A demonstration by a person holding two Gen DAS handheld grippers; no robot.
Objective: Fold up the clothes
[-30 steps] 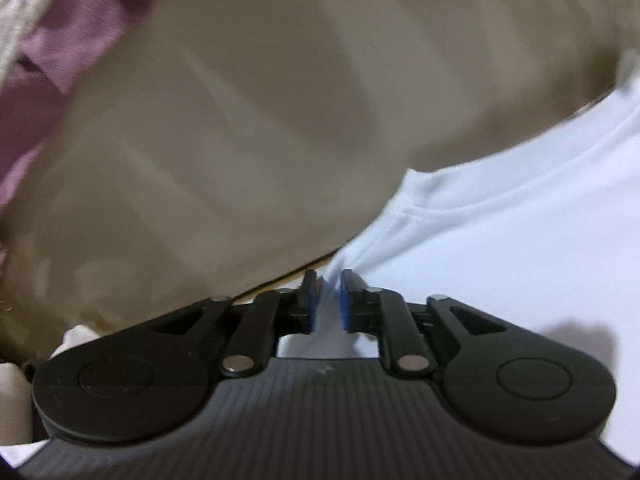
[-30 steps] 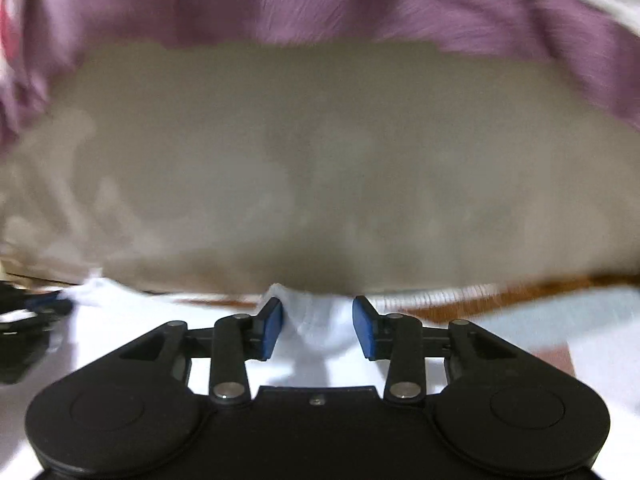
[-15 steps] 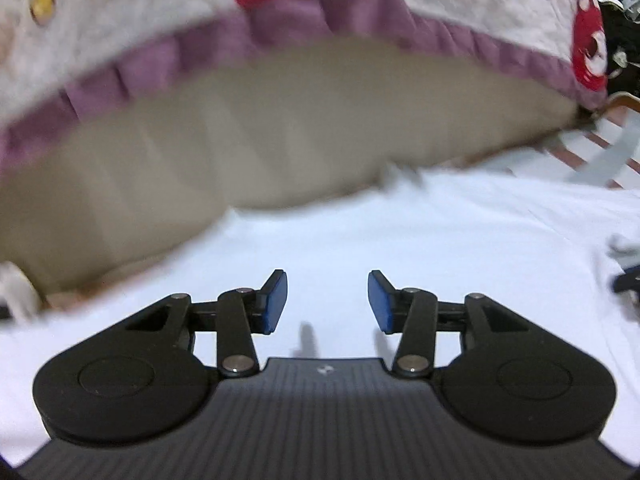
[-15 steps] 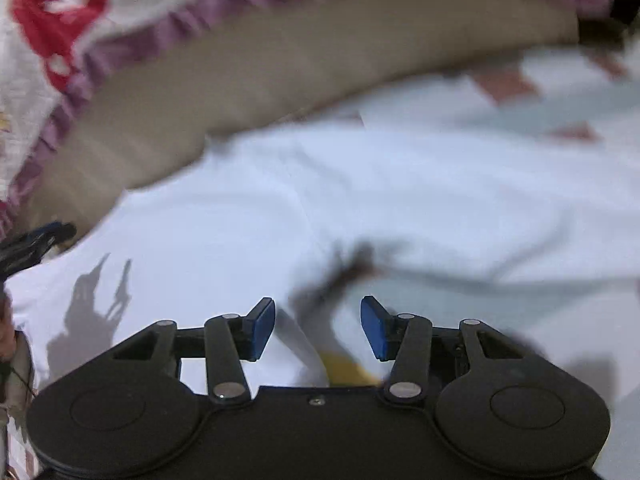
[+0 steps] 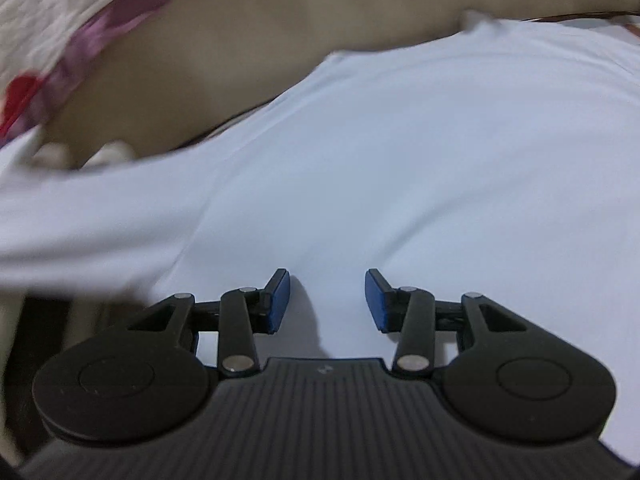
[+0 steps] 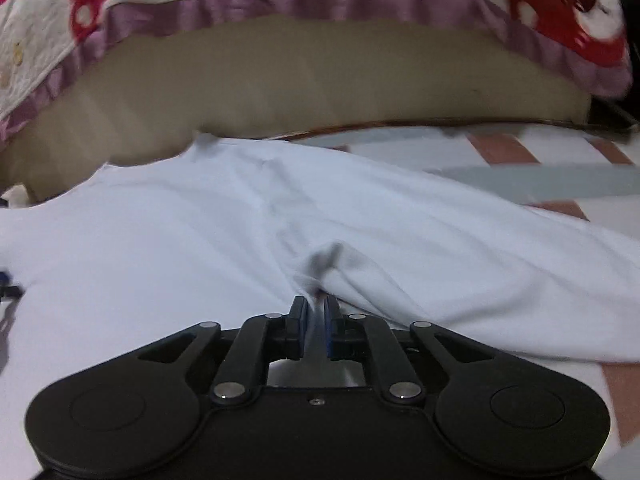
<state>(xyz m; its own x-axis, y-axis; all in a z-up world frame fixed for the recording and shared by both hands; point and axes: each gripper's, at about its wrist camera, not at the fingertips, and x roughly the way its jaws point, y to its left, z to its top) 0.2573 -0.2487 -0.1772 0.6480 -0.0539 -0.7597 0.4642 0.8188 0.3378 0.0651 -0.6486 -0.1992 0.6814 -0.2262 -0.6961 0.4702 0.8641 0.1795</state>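
Observation:
A white long-sleeved shirt point(image 5: 400, 160) lies spread flat, back side up. My left gripper point(image 5: 326, 280) hovers just over its body near the left sleeve point(image 5: 80, 220), open, with nothing between the blue pads. In the right wrist view the shirt point(image 6: 160, 240) runs across the picture, its right sleeve point(image 6: 480, 248) stretching to the right. My right gripper point(image 6: 316, 304) is closing at the armpit, and its pads pinch a small bunched fold of white fabric between them.
A beige mattress side point(image 6: 320, 80) rises behind the shirt, topped by a quilt point(image 6: 280, 0) with red figures and a purple frill. A striped sheet point(image 6: 560, 176) in grey, white and brick red lies under the right sleeve.
My left gripper opened and swept sideways over the shirt toward the left sleeve. My right gripper travelled from the collar edge to the armpit and closed on a fold of fabric.

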